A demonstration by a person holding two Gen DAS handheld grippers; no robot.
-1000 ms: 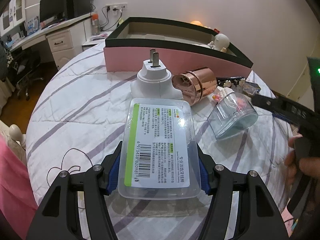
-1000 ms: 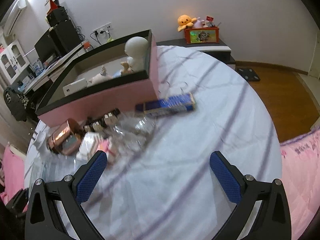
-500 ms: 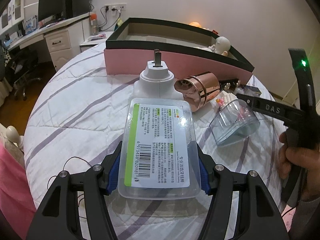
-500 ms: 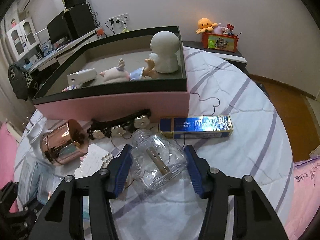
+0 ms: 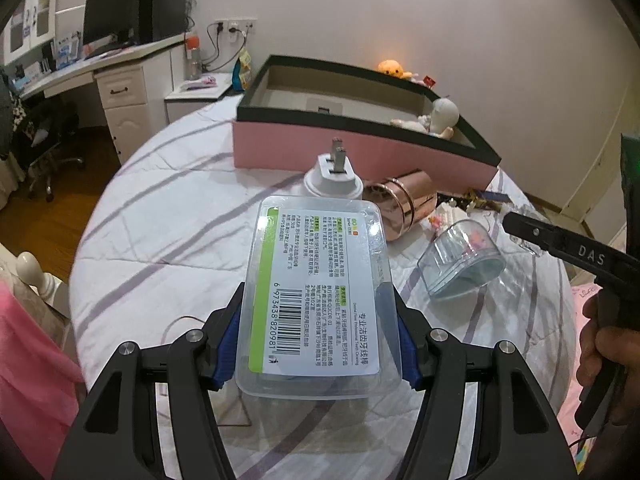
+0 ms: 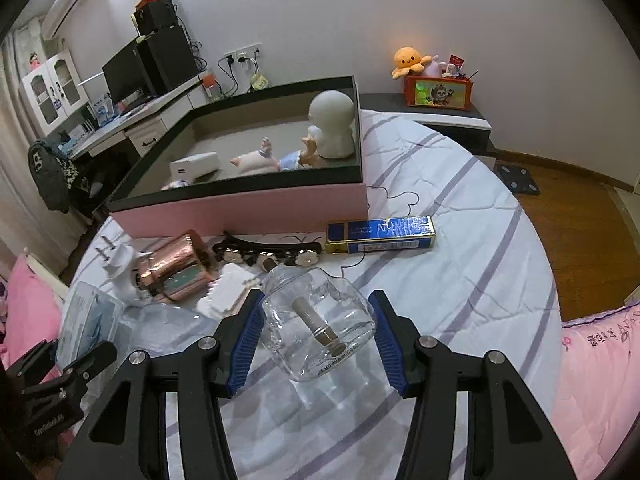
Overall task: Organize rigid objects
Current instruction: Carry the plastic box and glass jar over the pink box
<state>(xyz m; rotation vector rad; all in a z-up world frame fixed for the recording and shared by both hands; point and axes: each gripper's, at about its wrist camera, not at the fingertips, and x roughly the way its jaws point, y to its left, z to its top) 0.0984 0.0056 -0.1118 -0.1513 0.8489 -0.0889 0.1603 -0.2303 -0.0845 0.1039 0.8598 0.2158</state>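
L gripper (image 5: 318, 354) clamped on floss-pick box (image 5: 316, 292), long axis pointing ahead at pink bin (image 5: 360, 152) | R gripper (image 6: 316, 332) jaws flank glass jar (image 6: 318, 320), contact unclear, jar over bed (image 6: 460, 280) | bin straight ahead of both, nearer R

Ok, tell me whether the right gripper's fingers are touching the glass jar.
Touching. In the right wrist view both blue fingers of the right gripper press against the sides of the glass jar, with no gap visible on either side.
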